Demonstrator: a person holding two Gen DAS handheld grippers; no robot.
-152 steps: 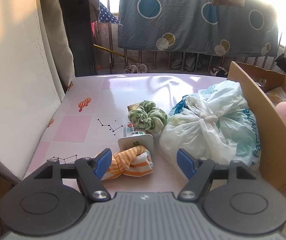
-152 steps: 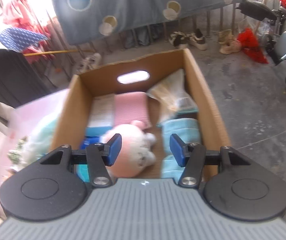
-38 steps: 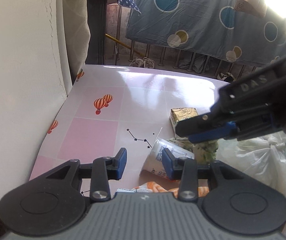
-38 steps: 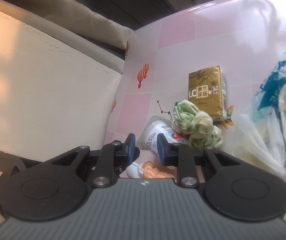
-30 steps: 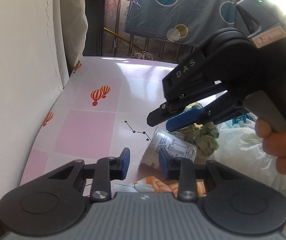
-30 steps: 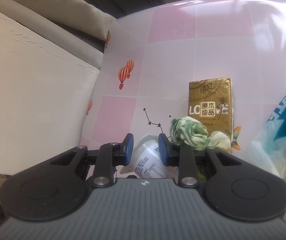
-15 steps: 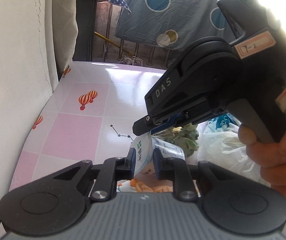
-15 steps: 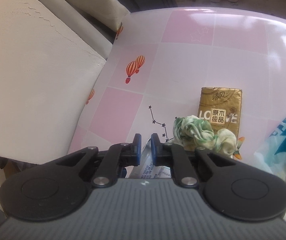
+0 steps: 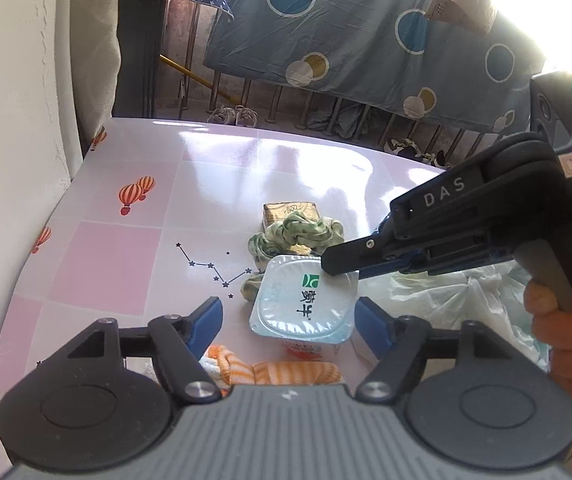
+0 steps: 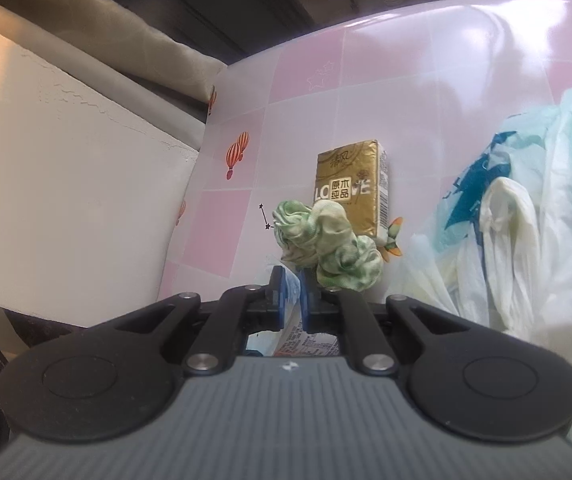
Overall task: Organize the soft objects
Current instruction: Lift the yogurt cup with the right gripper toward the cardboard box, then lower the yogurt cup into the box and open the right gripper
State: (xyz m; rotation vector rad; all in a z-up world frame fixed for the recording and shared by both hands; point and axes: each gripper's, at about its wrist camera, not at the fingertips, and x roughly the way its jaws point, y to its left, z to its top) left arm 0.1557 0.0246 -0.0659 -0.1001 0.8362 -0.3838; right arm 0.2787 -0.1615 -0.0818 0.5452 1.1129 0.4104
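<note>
Pink table: yogurt cup now upright, right gripper jaws clamped on its rim, left gripper jaws opening.

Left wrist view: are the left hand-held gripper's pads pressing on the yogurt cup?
No: the left hand-held gripper is opening, its blue pads clear of the yogurt cup, whose rim the right hand-held gripper pinches.

The cup is being held above the table, between the scrunchie behind it and the sock before it. The tissue pack is lying behind the scrunchie, touching it. The bag is lying to the right.
</note>
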